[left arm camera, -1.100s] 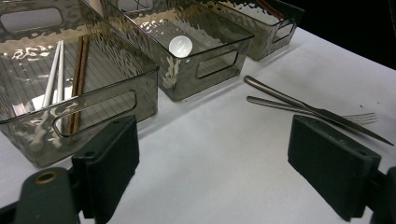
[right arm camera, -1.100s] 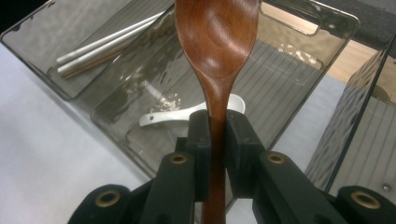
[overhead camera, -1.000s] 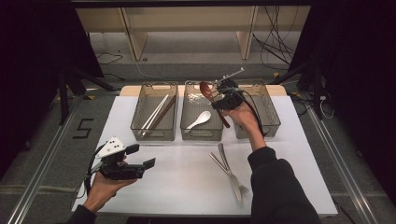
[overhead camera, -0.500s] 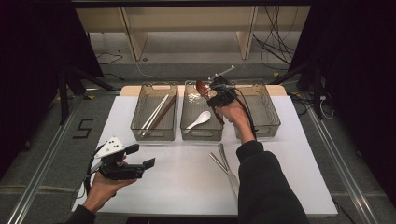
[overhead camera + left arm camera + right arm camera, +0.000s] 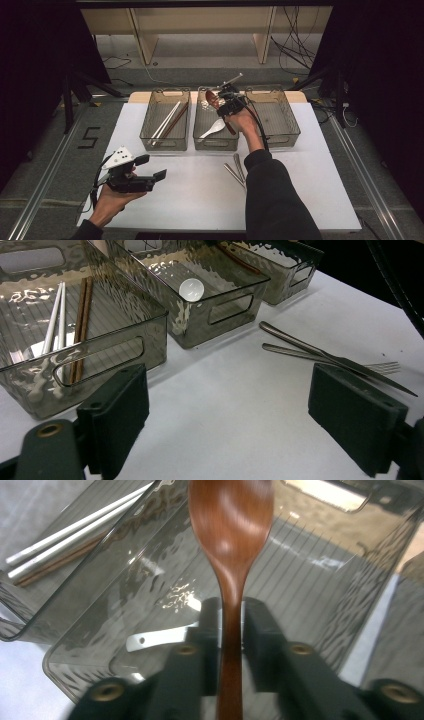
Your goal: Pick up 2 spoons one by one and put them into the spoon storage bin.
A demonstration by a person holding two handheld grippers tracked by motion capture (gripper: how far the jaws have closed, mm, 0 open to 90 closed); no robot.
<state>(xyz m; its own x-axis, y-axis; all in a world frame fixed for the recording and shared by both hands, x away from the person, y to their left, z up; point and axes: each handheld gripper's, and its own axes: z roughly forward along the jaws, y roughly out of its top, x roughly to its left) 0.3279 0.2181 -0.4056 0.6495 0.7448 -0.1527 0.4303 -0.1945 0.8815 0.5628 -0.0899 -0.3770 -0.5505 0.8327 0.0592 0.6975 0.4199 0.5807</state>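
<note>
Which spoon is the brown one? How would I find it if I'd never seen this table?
Find the three clear bins in a row at the far side of the white table, then look at the middle bin. Above it, the right gripper has the brown wooden spoon between its jaws, which have just been opening. It is dark brown and off the bin's floor, while the white spoon lies inside the bin.
</note>
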